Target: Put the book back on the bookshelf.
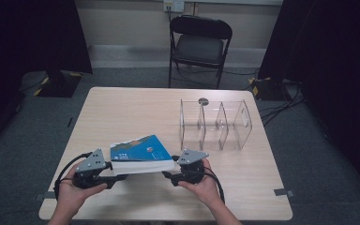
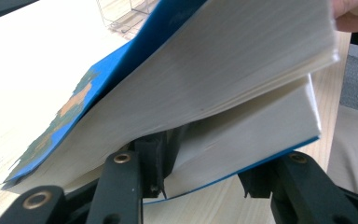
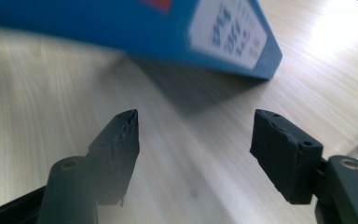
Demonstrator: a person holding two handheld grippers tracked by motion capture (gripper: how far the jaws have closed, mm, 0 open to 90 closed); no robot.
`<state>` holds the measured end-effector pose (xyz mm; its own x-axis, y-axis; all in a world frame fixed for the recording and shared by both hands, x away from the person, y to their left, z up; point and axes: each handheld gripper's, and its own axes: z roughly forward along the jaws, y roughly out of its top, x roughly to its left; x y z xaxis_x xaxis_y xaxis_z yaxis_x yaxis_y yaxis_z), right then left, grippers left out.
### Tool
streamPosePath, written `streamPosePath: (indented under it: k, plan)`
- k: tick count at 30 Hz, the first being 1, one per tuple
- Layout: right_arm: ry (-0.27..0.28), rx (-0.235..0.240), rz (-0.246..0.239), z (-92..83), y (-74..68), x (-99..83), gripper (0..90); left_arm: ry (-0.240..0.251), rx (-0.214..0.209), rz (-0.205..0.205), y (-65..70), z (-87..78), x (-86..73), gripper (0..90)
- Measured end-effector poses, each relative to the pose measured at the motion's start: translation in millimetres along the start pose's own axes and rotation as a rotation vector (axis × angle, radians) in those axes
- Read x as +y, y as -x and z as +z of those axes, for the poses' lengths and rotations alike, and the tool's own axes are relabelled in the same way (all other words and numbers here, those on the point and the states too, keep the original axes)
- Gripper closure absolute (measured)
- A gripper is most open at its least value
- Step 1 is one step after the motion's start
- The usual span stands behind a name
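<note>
A thick book [image 1: 139, 153] with a blue cover lies tilted near the table's front edge, between my two grippers. My left gripper [image 1: 114, 177] comes in from the book's left. In the left gripper view it [image 2: 205, 163] is shut on the book [image 2: 242, 56]: one jaw is wedged in among the white pages, the other sits under the lower blue cover. The upper pages fan open above. My right gripper [image 1: 169, 176] is just right of the book. In the right gripper view it [image 3: 193, 126] stands open and empty over the table, with the blue spine [image 3: 177, 32] raised ahead.
A clear plastic organizer [image 1: 215, 124] with several upright compartments stands on the wooden table [image 1: 136, 108] at the right rear; its corner [image 2: 121, 14] peeks in behind the book. A black folding chair [image 1: 199, 44] stands beyond the far edge. A small dark disc [image 1: 203, 101] lies behind the organizer.
</note>
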<state>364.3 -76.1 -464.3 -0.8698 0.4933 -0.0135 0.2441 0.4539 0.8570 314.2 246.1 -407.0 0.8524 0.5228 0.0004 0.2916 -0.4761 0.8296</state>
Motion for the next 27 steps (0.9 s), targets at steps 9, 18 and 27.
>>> streamPosePath:
  k: [9, 18, 27]
  plan:
    - [0.072, 0.001, -0.024, -1.6, -1.6, 15.5, 36.8, -0.013, 0.002, 0.015, 1.8, 0.7, -0.1, 58.5]
    - [0.102, 0.013, -0.051, -6.2, -1.3, 18.9, 43.9, -0.011, 0.003, 0.013, 2.5, -4.5, 4.6, 60.4]
    - [0.142, 0.018, -0.005, -11.6, -0.7, 29.3, 40.1, 0.031, 0.01, -0.017, -3.4, -17.4, 16.5, 65.7]
